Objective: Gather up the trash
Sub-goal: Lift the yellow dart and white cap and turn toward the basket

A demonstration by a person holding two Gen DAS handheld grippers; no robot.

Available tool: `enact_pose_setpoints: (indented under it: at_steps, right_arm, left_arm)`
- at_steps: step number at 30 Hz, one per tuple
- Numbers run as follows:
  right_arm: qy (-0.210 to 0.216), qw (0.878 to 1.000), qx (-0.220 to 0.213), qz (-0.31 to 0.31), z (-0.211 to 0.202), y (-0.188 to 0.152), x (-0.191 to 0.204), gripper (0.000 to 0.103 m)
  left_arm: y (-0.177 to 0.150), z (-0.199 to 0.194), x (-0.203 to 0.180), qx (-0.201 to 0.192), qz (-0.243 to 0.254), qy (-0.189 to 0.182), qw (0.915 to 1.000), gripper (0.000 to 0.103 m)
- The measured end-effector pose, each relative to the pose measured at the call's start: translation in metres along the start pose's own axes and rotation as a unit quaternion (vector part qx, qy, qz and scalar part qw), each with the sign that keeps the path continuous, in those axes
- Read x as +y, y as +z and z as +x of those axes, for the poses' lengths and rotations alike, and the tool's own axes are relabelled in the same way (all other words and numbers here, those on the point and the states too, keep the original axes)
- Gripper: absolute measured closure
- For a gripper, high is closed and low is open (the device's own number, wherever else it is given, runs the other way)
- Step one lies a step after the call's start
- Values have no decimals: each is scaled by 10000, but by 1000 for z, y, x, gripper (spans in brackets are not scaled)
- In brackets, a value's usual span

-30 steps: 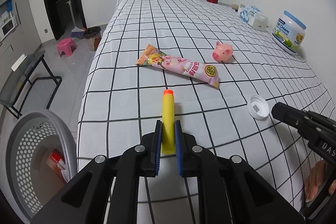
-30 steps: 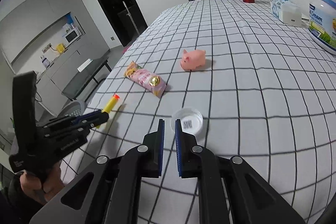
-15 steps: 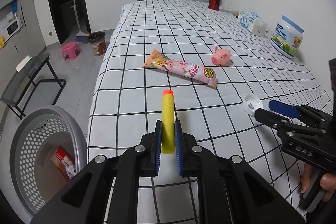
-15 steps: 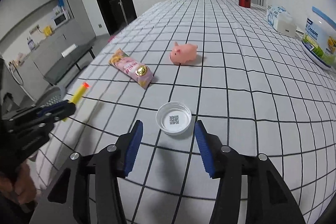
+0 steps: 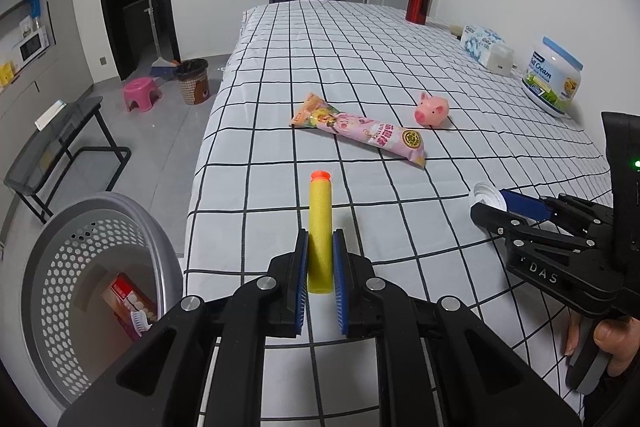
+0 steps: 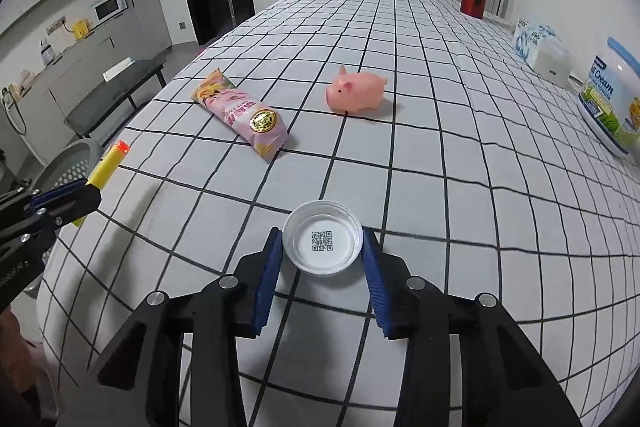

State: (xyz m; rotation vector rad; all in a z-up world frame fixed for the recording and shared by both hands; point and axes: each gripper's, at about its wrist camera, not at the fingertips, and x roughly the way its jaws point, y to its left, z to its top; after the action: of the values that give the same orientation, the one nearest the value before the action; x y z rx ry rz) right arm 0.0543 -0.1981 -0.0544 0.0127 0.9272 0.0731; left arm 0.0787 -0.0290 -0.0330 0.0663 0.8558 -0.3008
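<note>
**Trash pickup on two fronts: dart in hand, cap about to be taken**

Left claw (image 5: 320, 259) is clenched on the yellow foam dart (image 5: 320, 227), gripping its lower half so the orange tip points away over the checked bed (image 5: 360, 59). The grey perforated basket (image 5: 60, 251) sits just off the bed's near corner, below and to the left of this claw, with a carton and a toothbrush already lying in it. The dart is lifted but not yet over the basket's mouth.

Right claw (image 6: 322, 255) is closing around the white plastic cap (image 6: 323, 237), which lies open side up on the bed with a printed code showing inside. The cap sits squarely between the two blue pads; they appear right at its rim, though a firm press on it is not evident, so I judge the grasp unfinished.

The step in hand looks like a paired one: carry the dart to the basket while securing the cap. Next, the right claw needs to finish pinching the cap's thin rim without tipping or skidding it on the soft sheet, then lift. The left claw needs to swing out over the basket and release.

The pink snack wrapper (image 6: 244, 113) lies farther up the bed, likely a later pickup. The pink pig toy (image 6: 356, 91) stands near it.
</note>
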Motion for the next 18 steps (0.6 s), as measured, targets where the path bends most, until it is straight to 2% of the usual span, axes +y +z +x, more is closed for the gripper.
enact_pose_setpoints:
  at_steps: [10,18]
  right_arm:
    - [253,9994,-196,160,-23,-7,20,64]
    - [635,9975,-301,-56,-30,0,67,64]
  left_arm:
    - [-9,-10,17,-38,-128,87,9999,91]
    - [-20,-24,48,-85,-343,307,9989,91]
